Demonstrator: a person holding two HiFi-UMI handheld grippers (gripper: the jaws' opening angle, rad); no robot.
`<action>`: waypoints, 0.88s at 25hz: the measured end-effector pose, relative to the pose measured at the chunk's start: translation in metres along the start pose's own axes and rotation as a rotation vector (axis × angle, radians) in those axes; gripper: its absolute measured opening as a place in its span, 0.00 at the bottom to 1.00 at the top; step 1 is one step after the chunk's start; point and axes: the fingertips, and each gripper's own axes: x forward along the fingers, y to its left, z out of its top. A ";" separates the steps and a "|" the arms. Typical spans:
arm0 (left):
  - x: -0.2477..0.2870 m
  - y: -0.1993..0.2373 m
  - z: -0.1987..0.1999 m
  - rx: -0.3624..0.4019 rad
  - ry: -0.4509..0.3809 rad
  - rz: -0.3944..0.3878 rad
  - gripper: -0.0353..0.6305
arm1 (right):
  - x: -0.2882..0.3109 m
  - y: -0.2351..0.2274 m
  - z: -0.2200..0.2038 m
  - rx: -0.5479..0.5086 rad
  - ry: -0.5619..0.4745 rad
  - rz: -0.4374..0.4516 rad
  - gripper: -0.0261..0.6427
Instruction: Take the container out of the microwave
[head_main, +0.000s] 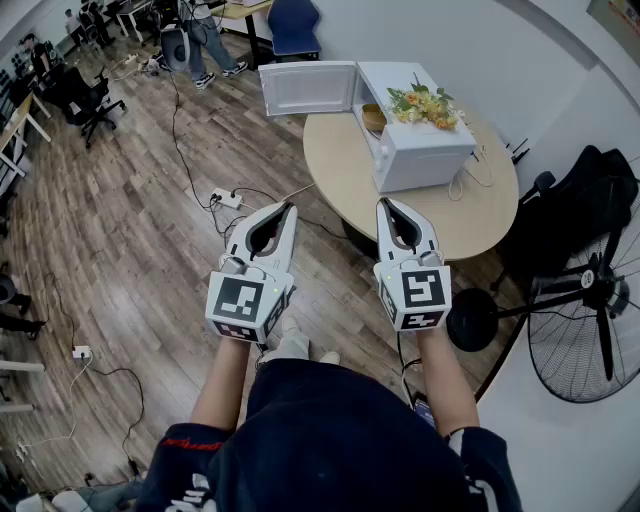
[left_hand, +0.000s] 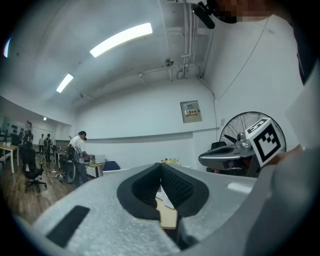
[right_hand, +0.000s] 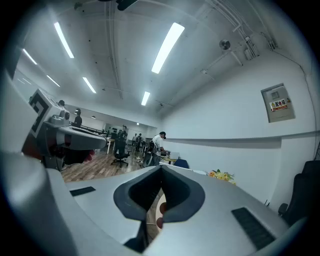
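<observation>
A white microwave (head_main: 420, 150) stands on the round beige table (head_main: 470, 225) with its door (head_main: 305, 88) swung open to the left. Inside its cavity sits a yellowish container (head_main: 374, 118), only partly visible. Yellow flowers (head_main: 425, 103) lie on the microwave's top. My left gripper (head_main: 291, 207) and right gripper (head_main: 384, 203) are held level side by side in front of the table, short of the microwave. Both are shut with nothing between the pads. The left gripper view shows its tips (left_hand: 161, 165) meeting, and the right gripper view shows the same (right_hand: 161, 167).
A black standing fan (head_main: 590, 320) and a dark bag (head_main: 590, 190) are on the right by the wall. A power strip (head_main: 228, 198) and cables lie on the wooden floor to the left. Office chairs (head_main: 85, 100) and people stand at the back.
</observation>
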 end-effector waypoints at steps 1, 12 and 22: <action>0.000 0.000 0.000 0.000 -0.001 0.000 0.07 | 0.000 0.000 0.000 0.004 -0.001 0.000 0.05; -0.006 0.001 -0.004 -0.006 0.010 0.017 0.08 | 0.006 0.010 -0.006 0.007 0.016 0.043 0.05; 0.008 0.045 -0.022 -0.030 0.026 0.018 0.08 | 0.050 0.031 -0.008 -0.042 0.034 0.065 0.05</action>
